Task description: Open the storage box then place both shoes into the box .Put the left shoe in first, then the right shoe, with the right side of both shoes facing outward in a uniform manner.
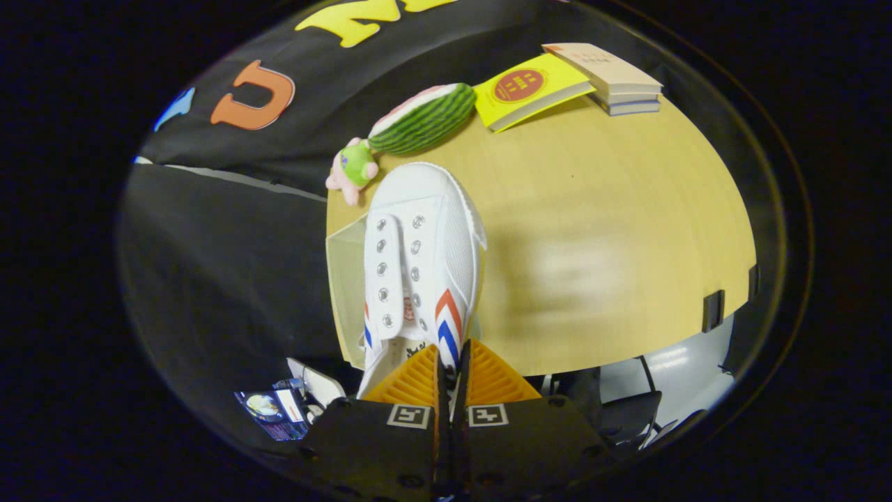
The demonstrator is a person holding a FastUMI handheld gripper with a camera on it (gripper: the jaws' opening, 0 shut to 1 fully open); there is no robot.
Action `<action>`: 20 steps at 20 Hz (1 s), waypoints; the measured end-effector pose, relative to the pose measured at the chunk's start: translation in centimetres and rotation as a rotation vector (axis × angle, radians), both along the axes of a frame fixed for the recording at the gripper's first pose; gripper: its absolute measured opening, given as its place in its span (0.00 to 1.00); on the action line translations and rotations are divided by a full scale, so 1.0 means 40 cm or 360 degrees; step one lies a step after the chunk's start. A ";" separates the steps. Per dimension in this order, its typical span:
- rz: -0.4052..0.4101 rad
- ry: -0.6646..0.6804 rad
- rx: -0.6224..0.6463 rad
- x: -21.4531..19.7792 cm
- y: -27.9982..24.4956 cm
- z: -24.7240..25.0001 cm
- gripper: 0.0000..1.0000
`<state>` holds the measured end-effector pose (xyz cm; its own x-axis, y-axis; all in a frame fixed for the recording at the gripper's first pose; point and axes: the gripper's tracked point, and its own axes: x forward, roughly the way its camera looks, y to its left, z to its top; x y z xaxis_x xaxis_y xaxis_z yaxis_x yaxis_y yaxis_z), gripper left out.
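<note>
White canvas shoe with red and blue stripes [421,258] hangs pinched by its heel collar between closed fingers [451,362]; so thin a grip could slip, dropping it beside the clear storage box [346,279].

Heel end of white shoe [421,258] hidden behind fingers of hand-held gripper [451,362], which pinch its collar. Clear storage box [346,279] mostly covered by shoe; lid state cannot tell. Worktop [613,230] patch right of shoe smeared by blur. Small pink-green plush [354,169] too small to identify. Print on book covers [529,87] unreadable.
</note>
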<state>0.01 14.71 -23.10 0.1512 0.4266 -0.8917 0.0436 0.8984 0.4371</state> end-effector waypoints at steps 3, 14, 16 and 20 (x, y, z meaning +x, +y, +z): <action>0.0051 -0.0039 -0.0029 0.002 0.109 0.004 0.06; 0.0107 -0.0099 -0.0260 0.003 0.241 -0.154 0.06; 0.0104 -0.0128 -0.0280 0.005 0.244 -0.173 0.06; 0.0124 -0.0168 -0.0338 0.007 0.235 -0.210 0.06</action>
